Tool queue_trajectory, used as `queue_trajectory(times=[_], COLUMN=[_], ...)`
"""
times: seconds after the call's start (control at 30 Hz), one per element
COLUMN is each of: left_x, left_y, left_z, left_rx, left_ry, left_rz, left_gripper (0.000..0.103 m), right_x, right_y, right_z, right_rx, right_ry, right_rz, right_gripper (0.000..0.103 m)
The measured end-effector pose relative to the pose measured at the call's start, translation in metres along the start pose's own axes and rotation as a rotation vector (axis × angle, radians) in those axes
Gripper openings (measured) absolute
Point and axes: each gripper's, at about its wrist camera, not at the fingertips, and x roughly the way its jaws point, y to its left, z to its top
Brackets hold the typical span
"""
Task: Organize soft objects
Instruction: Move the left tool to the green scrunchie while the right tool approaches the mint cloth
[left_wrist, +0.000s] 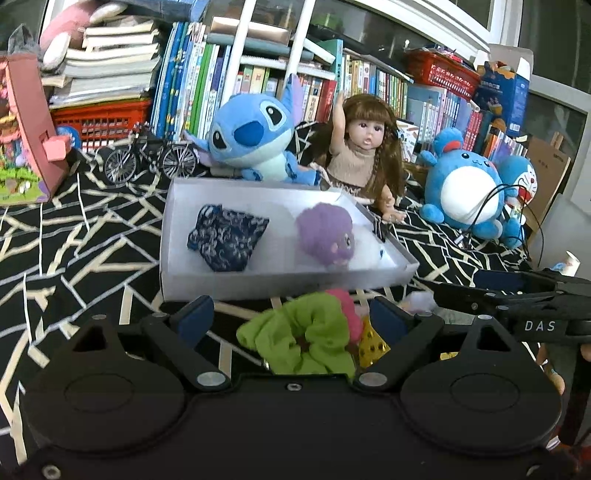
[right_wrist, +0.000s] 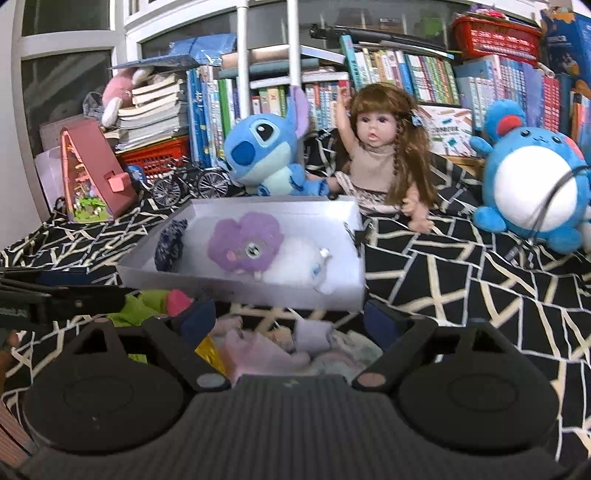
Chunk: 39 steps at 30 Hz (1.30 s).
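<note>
Bookshelves behind; on the patterned cloth, my released left claw (left_wrist: 291, 319) brackets the green scrunchie (left_wrist: 299, 339), white tray (left_wrist: 258, 284) straight ahead; right claw (right_wrist: 290, 319) released too.

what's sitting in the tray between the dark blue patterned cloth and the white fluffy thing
A purple fluffy plush lies between the blue cloth and white fluff, clearest in the left wrist view.
</note>
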Motion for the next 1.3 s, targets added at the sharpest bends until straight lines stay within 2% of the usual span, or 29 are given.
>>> queue_trajectory(times=[0.57,0.7,0.87,1.2,1.3], left_x=[-0.009,-0.006,-0.004,0.004,0.008], left_y=[-0.013,-0.018,-0.027,-0.042,-0.046], left_z=[-0.032,-0.036,-0.042,-0.049,-0.05], left_rx=[-0.003,0.004,0.02,0.072,0.081], left_ry=[0.059,0.072,0.086,0.097,0.108], left_rz=[-0.073,-0.102,-0.129,-0.138,-0.131], left_gripper=[0.092,0.092,0.092,0.092,0.085], right_x=[-0.009,-0.006,-0.004,0.003,0.006], right_y=[-0.014,-0.016,-0.021,-0.026,-0.028], right_z=[-0.039,-0.04,-0.038,-0.04,-0.04], right_rx=[0.016,0.031,0.05,0.087,0.11], right_ry=[0.057,0.048,0.012,0.029,0.038], right_rz=[-0.069,-0.075,-0.148,-0.124,-0.108], right_gripper=[0.094,0.095,0.098,0.098,0.097])
